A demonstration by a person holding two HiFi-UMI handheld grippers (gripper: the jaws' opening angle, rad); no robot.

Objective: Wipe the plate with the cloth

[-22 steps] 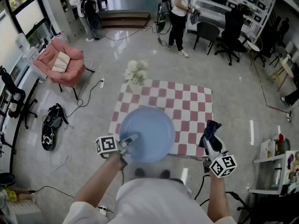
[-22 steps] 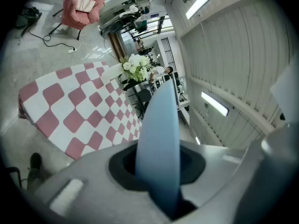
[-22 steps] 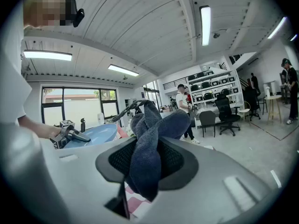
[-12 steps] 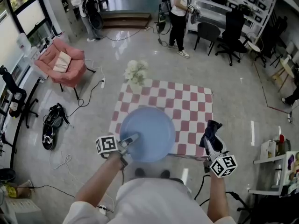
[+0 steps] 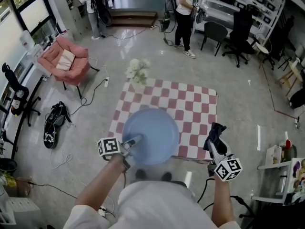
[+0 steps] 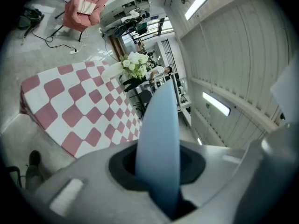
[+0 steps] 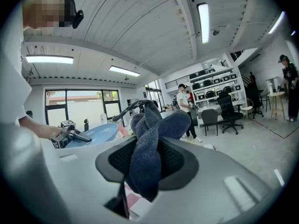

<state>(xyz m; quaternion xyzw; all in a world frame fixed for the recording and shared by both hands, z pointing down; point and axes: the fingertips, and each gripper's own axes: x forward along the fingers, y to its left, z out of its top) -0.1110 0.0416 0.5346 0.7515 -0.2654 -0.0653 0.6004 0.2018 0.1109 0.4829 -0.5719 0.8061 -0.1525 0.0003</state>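
Wiping well needs a steady plate [image 5: 150,136], its lower-left rim clamped between the jaws of the left gripper [image 5: 135,141]. The jaws of the right gripper [image 5: 214,144] are pinched on the cloth [image 5: 216,131]; press it flat.

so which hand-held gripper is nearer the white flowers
Left. The left hand-held gripper, shut on the plate, is on the same side as the flowers; the right hand-held gripper, holding the cloth, is across the table.

The checkered table [image 5: 195,108] (red and white) carries white flowers [image 5: 137,71] at its far-left corner.
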